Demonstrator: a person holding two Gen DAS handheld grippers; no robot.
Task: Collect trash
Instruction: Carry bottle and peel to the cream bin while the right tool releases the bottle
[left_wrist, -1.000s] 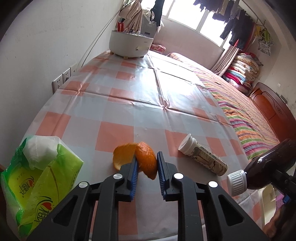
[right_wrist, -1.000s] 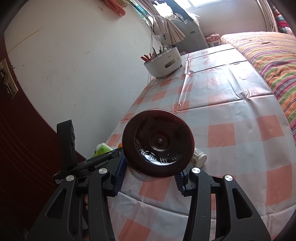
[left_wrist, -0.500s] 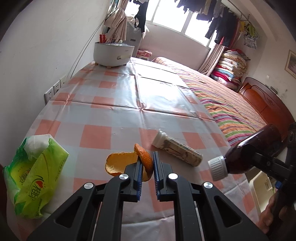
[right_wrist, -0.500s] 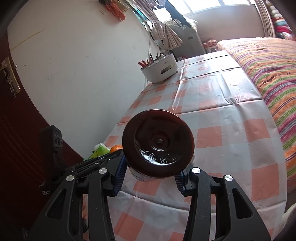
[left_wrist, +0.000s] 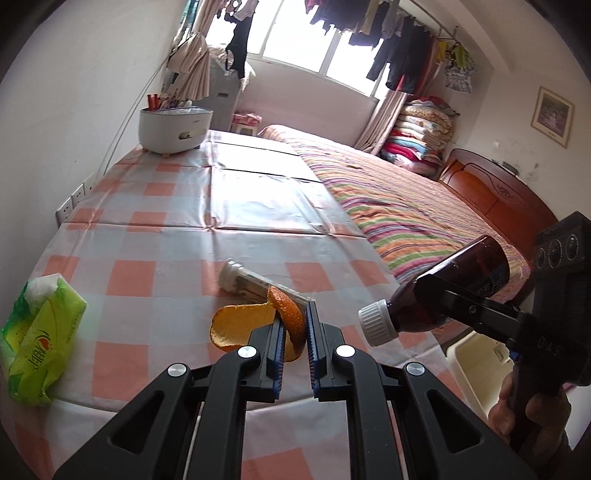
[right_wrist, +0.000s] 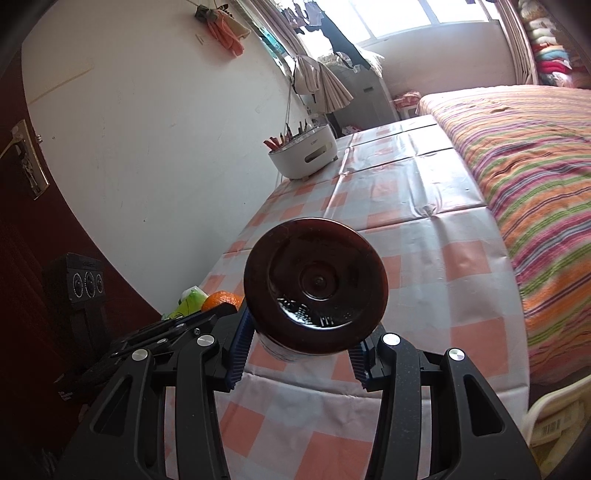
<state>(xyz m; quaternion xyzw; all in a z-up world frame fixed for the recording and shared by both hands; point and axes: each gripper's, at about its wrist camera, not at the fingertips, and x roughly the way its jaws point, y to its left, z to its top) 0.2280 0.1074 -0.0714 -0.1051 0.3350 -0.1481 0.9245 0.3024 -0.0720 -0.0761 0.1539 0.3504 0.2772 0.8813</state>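
The left tongs (left_wrist: 294, 334) are clamped on the orange peel (left_wrist: 255, 325) and have lifted it off the surface (left_wrist: 177, 236). The right tongs (right_wrist: 301, 356) squeeze the brown bottle (right_wrist: 316, 284), at three o'clock of the peel. Both now need a bin.

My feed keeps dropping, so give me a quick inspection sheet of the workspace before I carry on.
Surface: checked tablecloth, creased.
Job's things: orange peel in the left gripper; brown bottle in the right gripper; small bottle lying on the cloth.
Clutter: tissue pack at the near left; white holder at the far end.
Grippers: left gripper jaws pinch the peel; right gripper jaws clamp the bottle.
Cables: white cable along the wall.
Surroundings: striped bed, hanging clothes.
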